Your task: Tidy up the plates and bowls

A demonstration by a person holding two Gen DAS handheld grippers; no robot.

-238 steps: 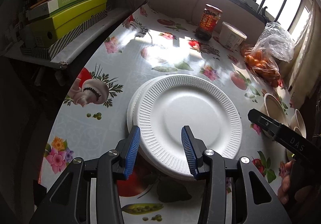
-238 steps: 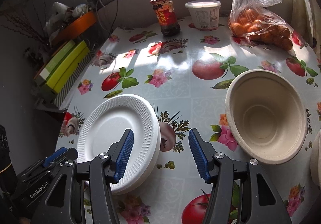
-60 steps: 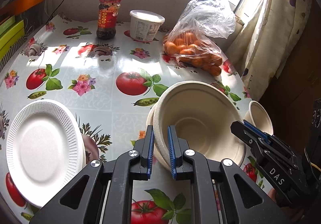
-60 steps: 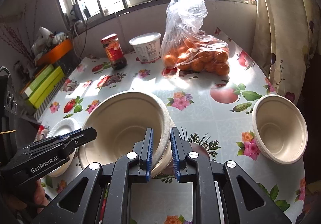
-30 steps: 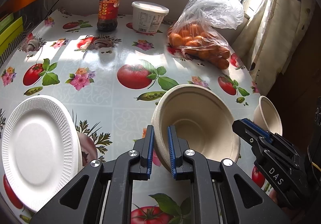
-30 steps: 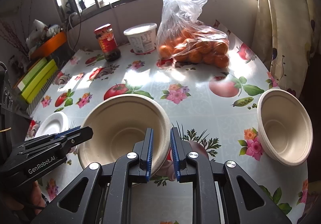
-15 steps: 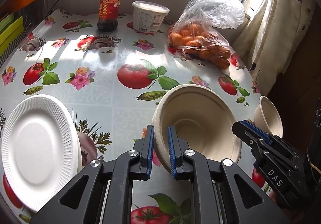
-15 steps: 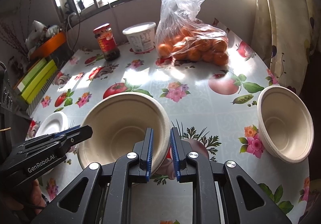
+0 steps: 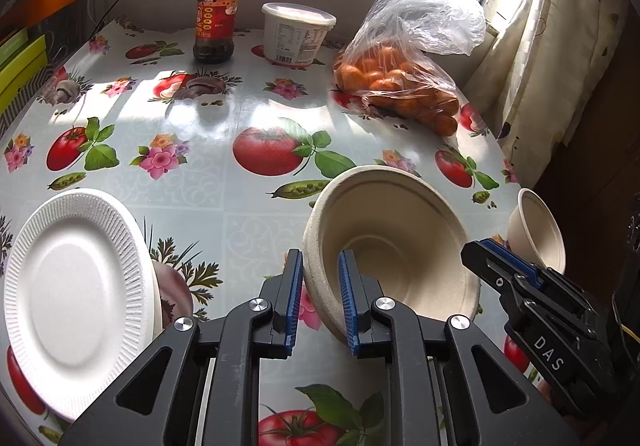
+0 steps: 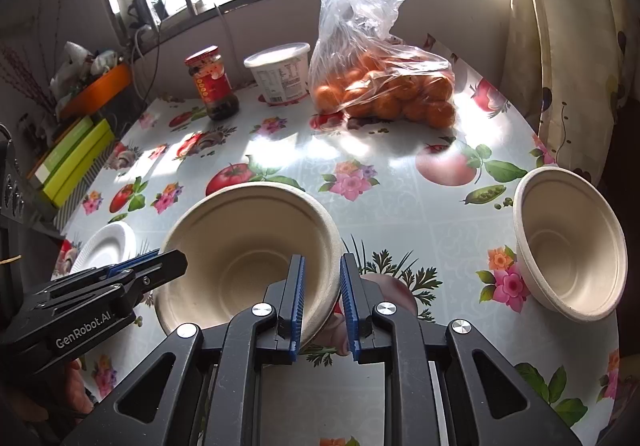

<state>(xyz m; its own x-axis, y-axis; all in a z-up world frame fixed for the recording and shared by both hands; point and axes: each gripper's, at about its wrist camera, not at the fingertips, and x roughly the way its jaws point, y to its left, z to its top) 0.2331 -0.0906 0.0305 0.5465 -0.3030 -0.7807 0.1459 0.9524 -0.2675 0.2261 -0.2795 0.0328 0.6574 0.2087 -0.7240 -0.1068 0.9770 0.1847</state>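
1. The left gripper has just been opening a little; the rim of the bowl is between its narrow fingers, no longer pressed.
2. The right gripper pinches the opposite rim.
3. The bowl sits on the table, beside the plates.
4. A second bowl stands near the right edge.
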